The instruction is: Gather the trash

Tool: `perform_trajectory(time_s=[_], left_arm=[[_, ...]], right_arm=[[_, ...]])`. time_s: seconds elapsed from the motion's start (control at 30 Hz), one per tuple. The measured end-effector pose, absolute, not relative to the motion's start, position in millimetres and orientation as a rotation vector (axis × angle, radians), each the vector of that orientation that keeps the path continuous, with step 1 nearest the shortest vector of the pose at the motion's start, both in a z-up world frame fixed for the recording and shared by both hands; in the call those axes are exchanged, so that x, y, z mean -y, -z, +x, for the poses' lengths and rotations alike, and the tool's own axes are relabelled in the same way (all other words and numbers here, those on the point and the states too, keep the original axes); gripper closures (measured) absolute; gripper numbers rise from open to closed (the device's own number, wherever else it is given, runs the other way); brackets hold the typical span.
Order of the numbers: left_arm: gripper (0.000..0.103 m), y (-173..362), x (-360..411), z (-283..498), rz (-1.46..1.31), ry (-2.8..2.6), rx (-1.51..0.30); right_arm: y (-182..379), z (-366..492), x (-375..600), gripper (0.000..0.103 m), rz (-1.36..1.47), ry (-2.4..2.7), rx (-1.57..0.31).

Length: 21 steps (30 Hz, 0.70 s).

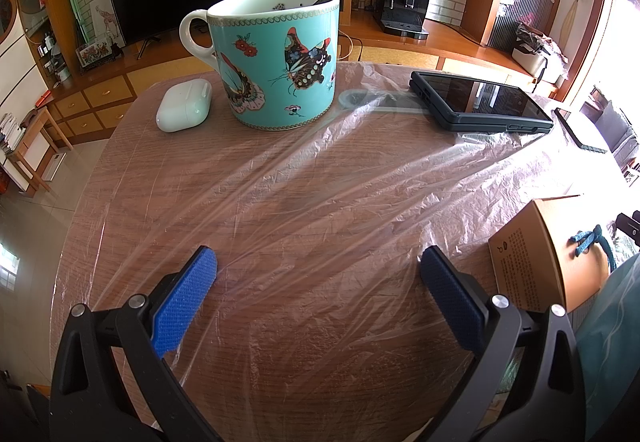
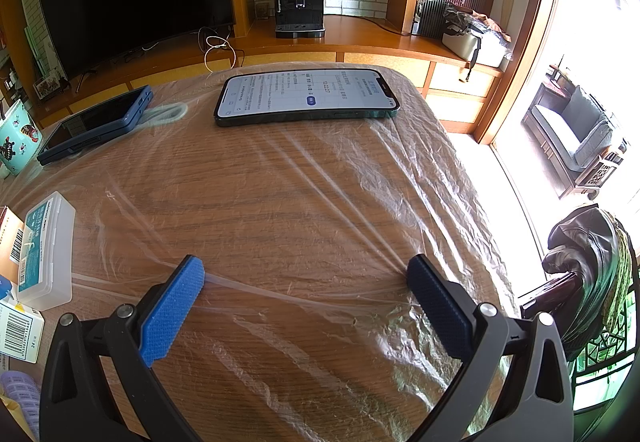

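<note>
A thin clear plastic sheet [image 1: 320,170] lies crinkled and flat across the wooden table [image 1: 132,146]. It shows again in the right wrist view as the same plastic sheet [image 2: 320,182]. My left gripper [image 1: 318,256] hovers low over its near part, open, with nothing between the blue pads. My right gripper [image 2: 305,264] is open too, just above a stretched fold of the film. A rolled loop of the plastic [image 1: 352,98] lies beside the dark cased phone [image 1: 480,104], which rests on the sheet.
A teal butterfly mug [image 1: 280,62] with a spoon and a white earbud case [image 1: 184,104] stand at the back left. A lit phone [image 2: 308,94] and the blue-cased phone [image 2: 100,122] lie on the film. A cardboard box [image 1: 540,254], a clear plastic box [image 2: 48,246] and cartons [image 2: 18,330] sit nearby.
</note>
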<state>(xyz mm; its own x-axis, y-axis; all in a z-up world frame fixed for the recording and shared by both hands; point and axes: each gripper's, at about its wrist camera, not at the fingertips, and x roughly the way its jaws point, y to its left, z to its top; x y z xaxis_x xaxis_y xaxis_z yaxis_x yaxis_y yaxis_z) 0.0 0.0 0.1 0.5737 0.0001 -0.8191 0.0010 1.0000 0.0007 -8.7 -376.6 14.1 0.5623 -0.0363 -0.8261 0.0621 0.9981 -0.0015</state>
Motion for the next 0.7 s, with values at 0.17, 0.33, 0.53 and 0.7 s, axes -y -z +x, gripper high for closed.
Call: perform_trajectory(time_s=[0.17, 0.33, 0.53, 0.7], left_arm=[[0.001, -0.4, 0.0, 0.1, 0.001, 0.001, -0.96], [0.001, -1.2, 0.3, 1.5, -0.009, -0.018, -0.959], [0.001, -2.4, -0.1, -1.0, -0.01, -0.018, -0.959], [0.001, -3.3, 0.5, -0.7, -0.012, -0.019, -0.959]], right_arm=[[-14.2, -8.7, 376.5, 0.004, 0.029, 0.058, -0.972], [-14.2, -8.6, 376.5, 0.004, 0.029, 0.058, -0.972], [-13.8, -8.3, 376.6, 0.004, 0.029, 0.059, -0.972], [-14.1, -7.4, 376.3, 0.004, 0.029, 0.059, -0.972]])
